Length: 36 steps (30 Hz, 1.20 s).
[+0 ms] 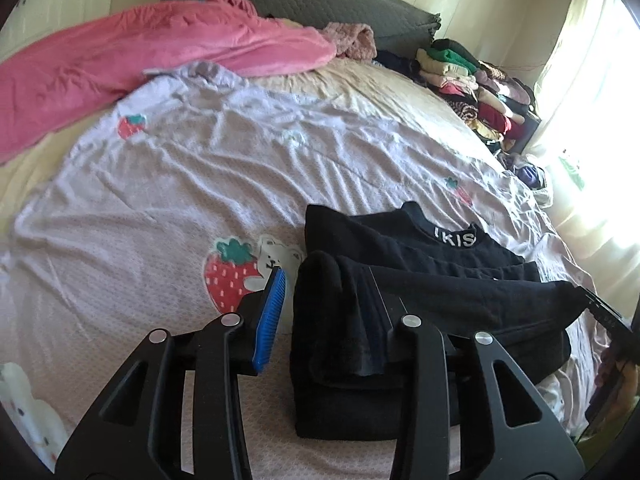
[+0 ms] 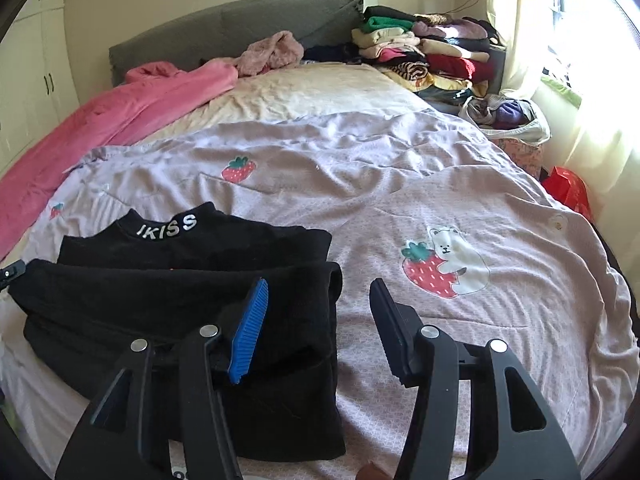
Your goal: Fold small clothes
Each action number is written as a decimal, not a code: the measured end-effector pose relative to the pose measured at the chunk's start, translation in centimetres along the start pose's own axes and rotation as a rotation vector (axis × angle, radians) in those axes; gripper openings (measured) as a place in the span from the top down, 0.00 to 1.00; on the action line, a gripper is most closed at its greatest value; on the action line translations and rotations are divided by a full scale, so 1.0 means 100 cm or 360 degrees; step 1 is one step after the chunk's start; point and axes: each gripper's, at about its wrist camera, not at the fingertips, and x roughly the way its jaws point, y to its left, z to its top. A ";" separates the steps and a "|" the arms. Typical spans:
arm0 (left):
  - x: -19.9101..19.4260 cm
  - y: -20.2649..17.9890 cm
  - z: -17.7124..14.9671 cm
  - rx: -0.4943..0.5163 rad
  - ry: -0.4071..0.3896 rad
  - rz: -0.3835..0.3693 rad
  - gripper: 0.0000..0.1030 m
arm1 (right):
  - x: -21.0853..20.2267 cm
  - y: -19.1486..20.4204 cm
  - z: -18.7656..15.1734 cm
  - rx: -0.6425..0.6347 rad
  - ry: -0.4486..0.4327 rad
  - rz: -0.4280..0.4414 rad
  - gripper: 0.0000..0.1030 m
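A black top (image 1: pixel 420 272) with white letters on its collar lies partly folded on the lilac strawberry-print bedspread (image 1: pixel 180 184). My left gripper (image 1: pixel 332 308) is open. Its right finger is hidden under a draped fold of the black cloth and its blue-padded left finger (image 1: pixel 272 316) stands clear on the left. In the right wrist view the same top (image 2: pixel 180 280) lies at lower left. My right gripper (image 2: pixel 320 328) is open over the top's right edge, with its blue pad (image 2: pixel 248 332) above the cloth and its black finger (image 2: pixel 392 336) above the bedspread (image 2: pixel 400 184).
A pink blanket (image 1: pixel 140 52) lies along the far left of the bed. A grey headboard (image 2: pixel 240 20) stands at the back. Stacks of folded clothes (image 2: pixel 432 52) sit at the far right corner by a bright curtained window (image 2: pixel 580 60). A red bag (image 2: pixel 568 188) lies beside the bed.
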 end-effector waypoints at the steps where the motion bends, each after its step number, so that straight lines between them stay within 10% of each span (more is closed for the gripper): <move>1: -0.003 -0.002 0.000 0.0011 -0.0015 0.0004 0.71 | -0.002 0.000 0.000 -0.0004 -0.0009 0.0006 0.49; 24: -0.032 -0.060 -0.023 0.0279 -0.0042 -0.0118 0.63 | -0.036 0.091 -0.033 -0.0366 -0.0023 0.0335 0.49; 36: 0.007 -0.106 -0.072 0.0577 0.0243 -0.0175 0.72 | -0.017 0.110 -0.059 -0.0490 0.0167 0.0418 0.67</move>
